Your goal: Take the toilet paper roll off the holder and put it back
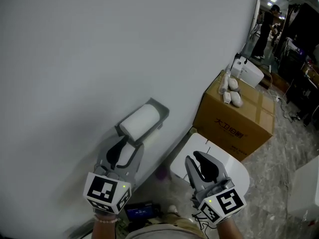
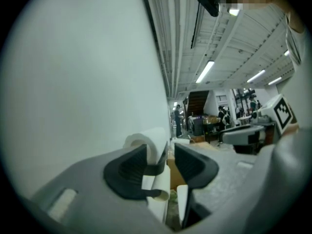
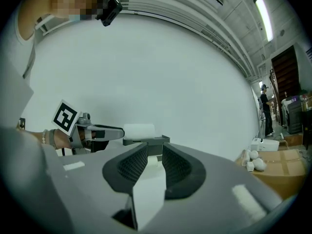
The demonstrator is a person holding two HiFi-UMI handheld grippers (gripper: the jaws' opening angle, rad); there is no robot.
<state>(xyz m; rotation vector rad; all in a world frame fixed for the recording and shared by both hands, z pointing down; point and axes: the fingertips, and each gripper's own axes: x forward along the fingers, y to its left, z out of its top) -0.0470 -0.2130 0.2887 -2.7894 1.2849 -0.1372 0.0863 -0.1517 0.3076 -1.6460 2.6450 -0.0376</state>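
Hovering at the toilet paper roll (image 1: 142, 119), left hand-held gripper (image 1: 125, 146) gapes wide, empty; right hand-held gripper (image 1: 193, 159) narrowly parted, empty.

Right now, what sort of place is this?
Probably a mock bathroom corner inside a big workshop hall: a toilet paper roll on a wall holder, a cardboard box, strip lights on an open ceiling.

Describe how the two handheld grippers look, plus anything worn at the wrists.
The left gripper and right gripper both have light grey moulded bodies ending in two black, ribbed jaw pads. Each carries a white cube printed with black square markers: the left cube and the right cube. A pale beaded bracelet is worn on the left wrist.
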